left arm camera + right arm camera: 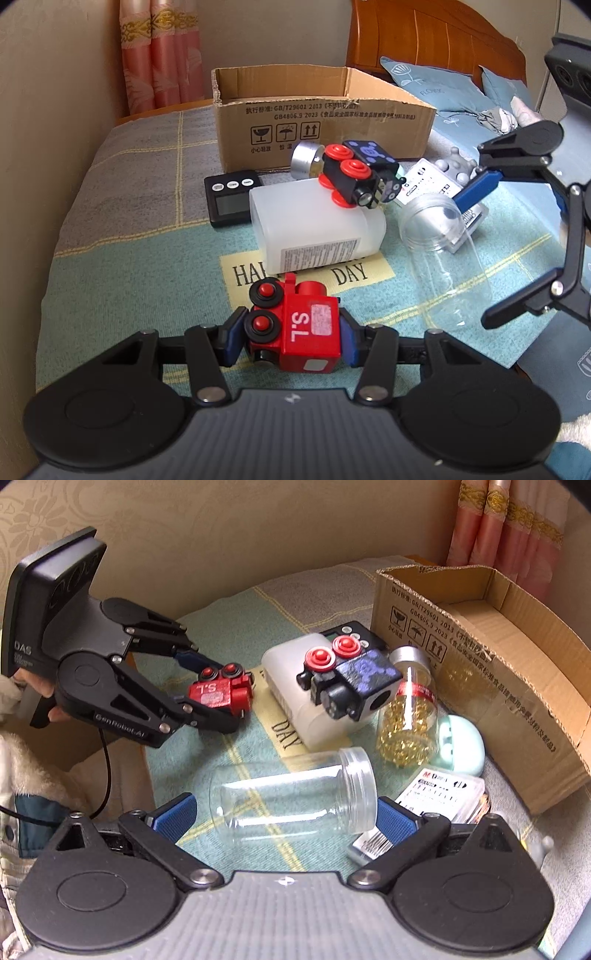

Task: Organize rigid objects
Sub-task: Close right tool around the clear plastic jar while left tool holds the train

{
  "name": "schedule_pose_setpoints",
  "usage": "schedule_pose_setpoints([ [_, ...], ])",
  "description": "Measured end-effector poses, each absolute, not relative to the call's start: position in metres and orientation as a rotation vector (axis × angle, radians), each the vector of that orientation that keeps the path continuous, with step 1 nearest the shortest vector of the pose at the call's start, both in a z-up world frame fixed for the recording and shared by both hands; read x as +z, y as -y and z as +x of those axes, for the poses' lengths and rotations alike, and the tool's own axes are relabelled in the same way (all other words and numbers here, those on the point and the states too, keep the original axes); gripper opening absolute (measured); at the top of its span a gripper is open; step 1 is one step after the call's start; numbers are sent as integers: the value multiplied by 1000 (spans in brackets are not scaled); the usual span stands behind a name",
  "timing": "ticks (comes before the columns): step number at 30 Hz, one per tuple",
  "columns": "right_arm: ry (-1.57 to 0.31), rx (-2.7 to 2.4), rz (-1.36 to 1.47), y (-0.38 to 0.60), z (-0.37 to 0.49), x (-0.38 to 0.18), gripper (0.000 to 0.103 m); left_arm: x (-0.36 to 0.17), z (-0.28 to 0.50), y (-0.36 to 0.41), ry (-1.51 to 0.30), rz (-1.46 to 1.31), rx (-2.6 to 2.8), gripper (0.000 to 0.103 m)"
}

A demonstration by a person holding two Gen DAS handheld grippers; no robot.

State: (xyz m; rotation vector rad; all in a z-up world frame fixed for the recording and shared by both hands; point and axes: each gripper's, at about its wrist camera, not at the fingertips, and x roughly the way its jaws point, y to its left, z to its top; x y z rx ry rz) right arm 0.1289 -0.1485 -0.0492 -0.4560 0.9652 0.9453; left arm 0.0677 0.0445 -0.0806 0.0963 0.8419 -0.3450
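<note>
My left gripper (pixel 291 332) is shut on a red toy train (pixel 295 328) marked "S.L", low over the bedspread; it also shows in the right wrist view (pixel 221 694). My right gripper (pixel 286 816) is open, its blue pads on either side of a clear plastic jar (pixel 295 801) lying on its side. The jar also shows in the left wrist view (pixel 439 236). A black toy train (pixel 354 173) with red wheels rests on a white plastic bottle (pixel 314 229). An open cardboard box (pixel 317 118) stands behind them.
A black digital timer (pixel 232 199) lies left of the bottle. A jar of gold beads (pixel 406 716), a mint green case (pixel 461 746), a flat needle case (pixel 443 794) and a grey knobbed toy (pixel 454 166) lie near the box. Pillows and a wooden headboard (pixel 436 33) are beyond.
</note>
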Motion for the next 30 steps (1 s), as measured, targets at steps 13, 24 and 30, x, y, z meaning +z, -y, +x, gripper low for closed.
schedule_pose_setpoints([
  [13,-920,754,-543,120,108,-67,103,-79,65,-45,-858,113,-333,52],
  [24,-902,715,-525,113,117,-65,102,-80,67,-45,-861,128,-329,56],
  [30,-899,698,-538,109,114,-65,95,-80,70,-45,-859,132,-337,53],
])
